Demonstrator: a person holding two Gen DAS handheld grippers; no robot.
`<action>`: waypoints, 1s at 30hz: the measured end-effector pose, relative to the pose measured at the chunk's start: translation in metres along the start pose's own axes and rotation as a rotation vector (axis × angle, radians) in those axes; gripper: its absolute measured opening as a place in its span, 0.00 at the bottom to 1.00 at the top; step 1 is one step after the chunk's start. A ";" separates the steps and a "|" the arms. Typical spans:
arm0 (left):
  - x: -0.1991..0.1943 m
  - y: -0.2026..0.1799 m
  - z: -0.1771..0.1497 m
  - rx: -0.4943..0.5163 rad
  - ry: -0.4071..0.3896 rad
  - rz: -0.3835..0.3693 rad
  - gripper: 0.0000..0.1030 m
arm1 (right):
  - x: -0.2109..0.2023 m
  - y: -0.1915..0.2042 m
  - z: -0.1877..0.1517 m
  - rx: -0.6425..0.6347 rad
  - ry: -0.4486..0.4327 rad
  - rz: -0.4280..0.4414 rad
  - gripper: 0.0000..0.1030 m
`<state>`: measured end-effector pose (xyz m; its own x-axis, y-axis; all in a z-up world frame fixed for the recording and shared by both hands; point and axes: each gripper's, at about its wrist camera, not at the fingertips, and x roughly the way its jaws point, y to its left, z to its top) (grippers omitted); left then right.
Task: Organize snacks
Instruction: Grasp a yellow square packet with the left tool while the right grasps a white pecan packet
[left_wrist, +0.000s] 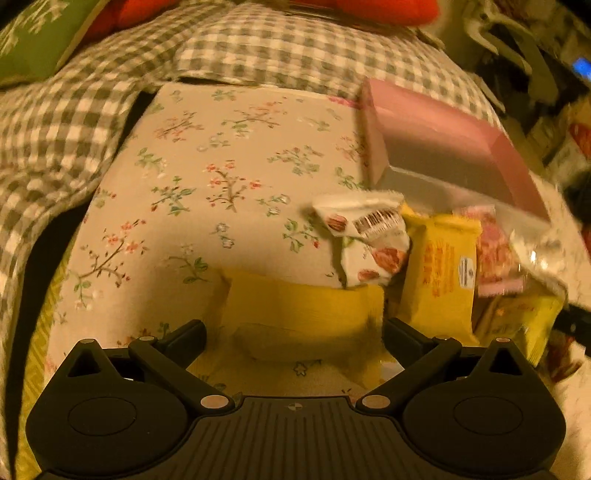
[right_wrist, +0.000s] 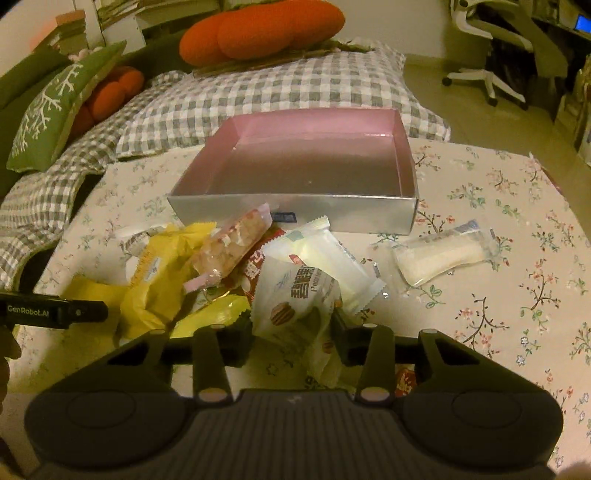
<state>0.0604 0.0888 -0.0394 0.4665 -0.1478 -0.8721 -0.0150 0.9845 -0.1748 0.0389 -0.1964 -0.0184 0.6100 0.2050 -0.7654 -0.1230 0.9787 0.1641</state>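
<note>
My right gripper (right_wrist: 291, 341) pinches a white cookie packet (right_wrist: 295, 306) from the pile; the pink box (right_wrist: 295, 216) ahead sits empty. My left gripper (left_wrist: 295, 332) gapes over a yellow packet (left_wrist: 303, 302). Next, I'd lift into the box.

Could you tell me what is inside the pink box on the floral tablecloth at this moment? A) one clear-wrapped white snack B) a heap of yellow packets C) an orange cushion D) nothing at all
D: the pink box shows only its bare floor, and the snack packets lie on the cloth in front of it.
</note>
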 end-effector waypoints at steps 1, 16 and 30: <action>-0.001 0.005 0.001 -0.030 -0.006 -0.008 0.99 | -0.003 -0.002 0.000 0.001 -0.025 0.000 0.36; 0.013 -0.017 -0.004 0.111 0.018 0.026 1.00 | -0.026 -0.022 0.002 0.154 -0.075 0.053 0.33; 0.014 -0.026 -0.003 0.224 -0.031 0.081 0.84 | -0.031 -0.034 0.001 0.220 -0.098 0.077 0.33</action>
<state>0.0647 0.0612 -0.0485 0.4990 -0.0682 -0.8639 0.1414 0.9900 0.0035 0.0255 -0.2364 0.0003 0.6800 0.2669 -0.6829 -0.0052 0.9331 0.3595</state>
